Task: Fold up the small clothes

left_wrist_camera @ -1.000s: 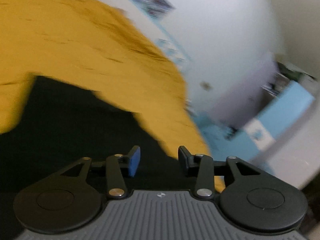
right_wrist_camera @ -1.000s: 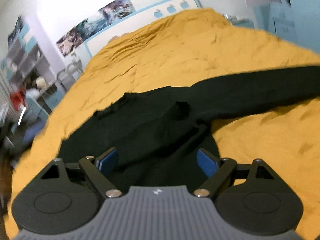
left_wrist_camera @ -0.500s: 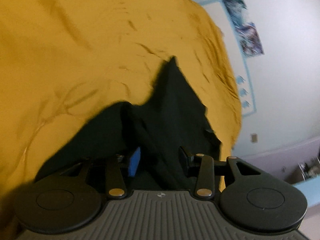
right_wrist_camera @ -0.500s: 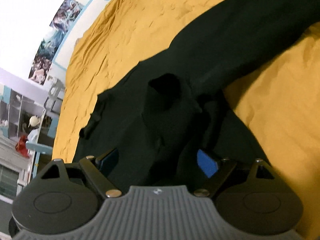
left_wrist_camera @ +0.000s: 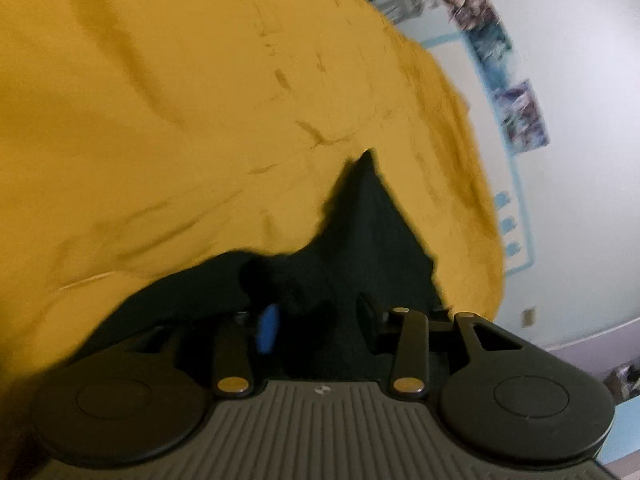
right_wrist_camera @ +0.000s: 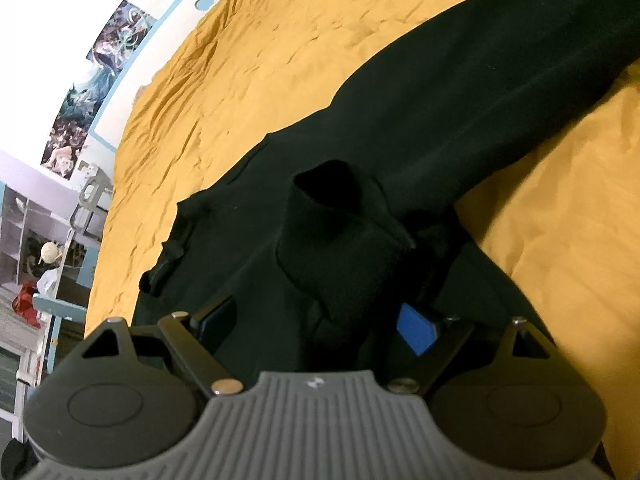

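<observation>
The black sweater lies spread on the yellow bedspread, one sleeve stretched out flat, ready for folding. I set my right gripper low over the crumpled body, jaws apart and gripping nothing. My left gripper likewise hangs half-open over the sweater's edge, positioned to pinch it.

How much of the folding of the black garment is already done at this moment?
Hardly any. The black garment lies spread on the yellow bedsheet, one sleeve stretched out, the cuff of the other lying on the body. In hand: both tools, right and left, are open, low at the cloth. Left: gripping, folding sleeves and body.
</observation>
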A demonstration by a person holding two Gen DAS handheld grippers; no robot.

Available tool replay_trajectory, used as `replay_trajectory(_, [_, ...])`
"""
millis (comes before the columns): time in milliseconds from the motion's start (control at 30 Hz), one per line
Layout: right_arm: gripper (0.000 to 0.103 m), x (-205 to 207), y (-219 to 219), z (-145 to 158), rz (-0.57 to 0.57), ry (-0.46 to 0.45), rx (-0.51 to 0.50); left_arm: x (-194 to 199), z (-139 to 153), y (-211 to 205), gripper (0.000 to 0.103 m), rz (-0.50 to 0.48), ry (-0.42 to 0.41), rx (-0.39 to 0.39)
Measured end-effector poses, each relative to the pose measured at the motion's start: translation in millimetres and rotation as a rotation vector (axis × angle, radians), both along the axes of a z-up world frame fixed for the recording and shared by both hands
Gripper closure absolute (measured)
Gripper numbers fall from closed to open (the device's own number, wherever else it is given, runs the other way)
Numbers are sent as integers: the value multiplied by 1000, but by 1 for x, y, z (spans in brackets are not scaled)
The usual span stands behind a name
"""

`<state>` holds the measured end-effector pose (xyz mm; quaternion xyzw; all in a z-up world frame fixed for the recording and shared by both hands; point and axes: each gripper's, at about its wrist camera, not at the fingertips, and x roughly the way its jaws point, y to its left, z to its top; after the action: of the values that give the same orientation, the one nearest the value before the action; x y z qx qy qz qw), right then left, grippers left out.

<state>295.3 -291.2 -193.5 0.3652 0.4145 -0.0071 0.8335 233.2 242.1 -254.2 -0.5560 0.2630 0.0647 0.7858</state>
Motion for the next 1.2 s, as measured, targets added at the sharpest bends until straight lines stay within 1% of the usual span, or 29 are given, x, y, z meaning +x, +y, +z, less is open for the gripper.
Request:
replay_trajectory(33, [20, 0, 0, 0, -10, -6, -2, 2, 1, -1, 58, 4, -22, 8])
replay_trajectory(67, [21, 0, 1, 0, -16, -13, -2, 1, 2, -1, 65, 18, -39, 10])
replay_trajectory(100, [36, 1, 2, 1, -16, -23, -6, -5, 5, -1, 85, 48, -64, 13])
replay_trajectory(133, [49, 1, 2, 3, -14, -25, -22, -10, 9, 0, 94, 72, -87, 25])
replay_trajectory(167, [75, 0, 3, 6, -17, -17, -51, -18, 14, 2, 94, 99, -119, 50])
replay_trajectory(200, [95, -2, 3, 11, -30, -17, -68, -24, 20, 2, 94, 116, -147, 74])
replay_trajectory(233, [96, -6, -1, 13, -36, -31, -40, -29, 23, 2, 95, 121, -164, 94])
replay_trajectory(267, [98, -10, -5, 13, -45, -44, 8, -33, 23, 3, 95, 128, -161, 102])
replay_trajectory(300, [98, -17, -9, 13, -65, -46, 49, -35, 21, 4, 95, 137, -153, 93])
replay_trajectory(333, [99, -23, -12, 11, -78, -34, 57, -36, 17, 6, 95, 143, -137, 74])
replay_trajectory(367, [99, -27, -13, 7, -87, -10, 51, -34, 12, 8, 95, 133, -106, 62])
replay_trajectory(400, [99, -30, -15, -1, -92, 22, 40, -31, 5, 10, 95, 117, -56, 62])
replay_trajectory(467, [100, -36, -20, -16, -99, 54, 57, -26, -9, 12, 90, 101, 3, 38])
replay_trajectory(500, [100, -41, -24, -20, -109, 45, 85, -26, -10, 13, 89, 91, 7, 37])
replay_trajectory(533, [100, -45, -26, -18, -110, 36, 96, -26, -6, 14, 85, 77, 3, 35])
replay_trajectory(567, [100, -47, -27, -14, -106, 30, 91, -26, -5, 16, 84, 58, 11, 31])
replay_trajectory(633, [98, -54, -28, -3, -104, 7, 74, -28, 3, 18, 74, 31, 45, 8])
replay_trajectory(667, [95, -55, -28, 4, -90, 1, 46, -31, 6, 17, 71, 8, 53, -7])
replay_trajectory(700, [84, -56, -28, 8, -80, 25, 6, -35, 10, 15, 69, -15, 66, -6])
replay_trajectory(733, [78, -56, -28, 13, -83, 62, -45, -40, 15, 11, 69, -42, 76, 11])
replay_trajectory(767, [76, -59, -30, 19, -84, 60, -77, -45, 21, 6, 68, -66, 76, 33])
replay_trajectory(833, [74, -65, -31, 34, -70, -10, -136, -56, 29, -5, 68, -109, 51, 63])
replay_trajectory(867, [69, -66, -31, 41, -62, -47, -162, -57, 34, -10, 68, -127, 31, 74])
replay_trajectory(900, [61, -64, -29, 47, -45, -83, -184, -56, 39, -16, 65, -147, 8, 85])
replay_trajectory(1000, [53, -44, -20, 55, 20, -178, -229, -31, 50, -28, 54, -202, -82, 128])
replay_trajectory(1033, [53, -34, -16, 54, 45, -202, -243, -22, 51, -31, 54, -207, -103, 135])
replay_trajectory(1100, [51, -12, -11, 47, 74, -185, -271, 2, 48, -33, 54, -231, -157, 149])
replay_trajectory(1167, [51, 10, -8, 34, 89, -126, -281, 24, 41, -35, 54, -244, -164, 184])
replay_trajectory(1200, [53, 18, -6, 28, 94, -103, -279, 36, 36, -36, 54, -250, -160, 199])
